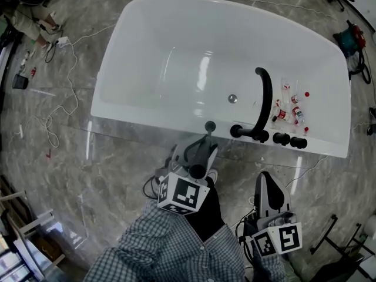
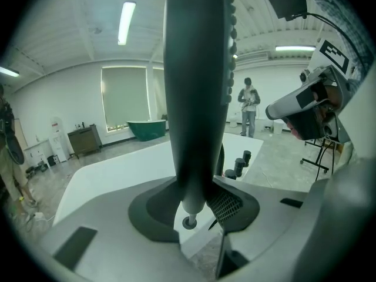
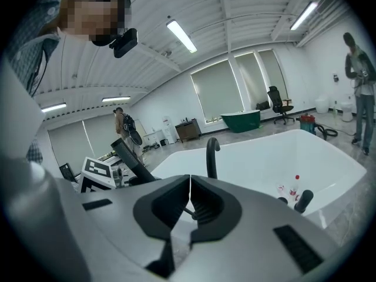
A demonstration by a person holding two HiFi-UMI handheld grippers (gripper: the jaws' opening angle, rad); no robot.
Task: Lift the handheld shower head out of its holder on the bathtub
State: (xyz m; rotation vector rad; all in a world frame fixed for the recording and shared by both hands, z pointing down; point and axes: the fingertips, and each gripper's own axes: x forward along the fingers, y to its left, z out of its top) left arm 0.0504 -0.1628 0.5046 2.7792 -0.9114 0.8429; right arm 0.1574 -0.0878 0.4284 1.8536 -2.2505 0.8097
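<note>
Left gripper [image 2: 197, 201] jaws clamp the handheld shower head [image 2: 197, 87] just off the bathtub [image 1: 147, 57] rim, clear of its holder [image 1: 210, 125] — right gripper [image 3: 189, 201] jaws closed, empty.

Bathtub [image 1: 164, 46]: glossy white.
Floor [image 1: 64, 157]: grey marbled, pale veins.
Handheld shower head [image 2: 197, 69]: dark grey.
Faucet [image 1: 265, 98], 3 o'clock: black.
Small bottles [image 1: 292, 107] beside it: red caps.
Shirt [image 1: 170, 245], 6 o'clock: blue-white check.
Marker cube [image 1: 183, 194]: black squares on white.

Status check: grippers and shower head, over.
Left gripper shut on black handheld shower head. Tip right over round black holder on white bathtub rim, clearance unclear. Right gripper shut, empty. Nothing blocking.
</note>
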